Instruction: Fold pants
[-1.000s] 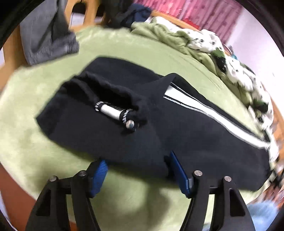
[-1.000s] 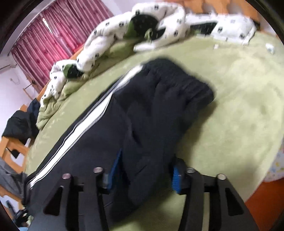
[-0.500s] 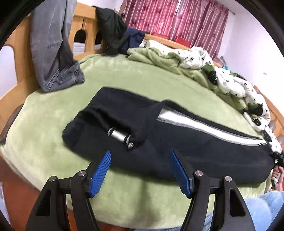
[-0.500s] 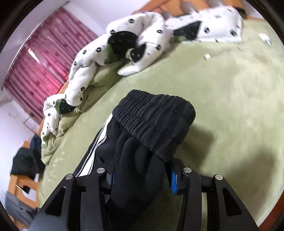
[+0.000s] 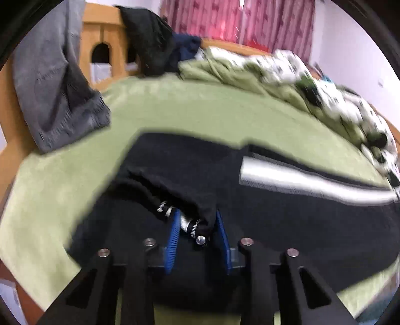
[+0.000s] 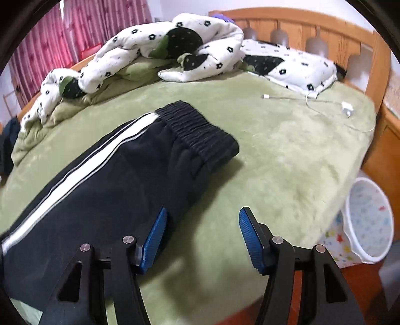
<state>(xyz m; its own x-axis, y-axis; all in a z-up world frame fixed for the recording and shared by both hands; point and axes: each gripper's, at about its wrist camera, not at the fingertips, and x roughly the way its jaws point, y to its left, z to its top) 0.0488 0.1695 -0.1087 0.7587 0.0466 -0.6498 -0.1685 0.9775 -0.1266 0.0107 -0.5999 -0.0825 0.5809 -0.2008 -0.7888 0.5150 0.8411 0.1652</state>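
Two grippers work over a big bed with a soft green blanket (image 6: 287, 160). A pair of black pants (image 6: 105, 180) with a white stripe (image 6: 75, 172) down the side lies flat across the blanket.

From the left wrist camera the picture is blurry. The left gripper (image 5: 197, 231) is down on one end of the pants (image 5: 275, 212). Its jaws are closing and the gap is narrow. A bunch of black cloth and the black-and-white drawstring (image 5: 186, 220) with its little silver tip sit between the blue pads (image 5: 173, 240), which press on the cloth. The white stripe (image 5: 312, 180) runs off to the right. A grey piece of clothing (image 5: 55, 82) hangs over the wooden bed frame (image 5: 105, 37) at the back left, and dark clothes (image 5: 152, 40) hang beside it. Pink curtains (image 5: 237, 20) are behind.

From the right wrist camera things look sharp. The right gripper (image 6: 202, 232) hovers just beside the other end of the pants, near the ribbed cuff (image 6: 200, 130). Its jaws are opening and stand fairly wide. Only green blanket shows between its blue pads (image 6: 155, 240); the left pad is right at the edge of the black cloth.

A white quilt with black flowers (image 6: 150, 45) is heaped at the far side of the bed. A white charger and cable (image 6: 345, 110) lie on the blanket near the wooden headboard (image 6: 325, 25). A white bin with coloured stars (image 6: 367, 217) stands on the floor by the bed.
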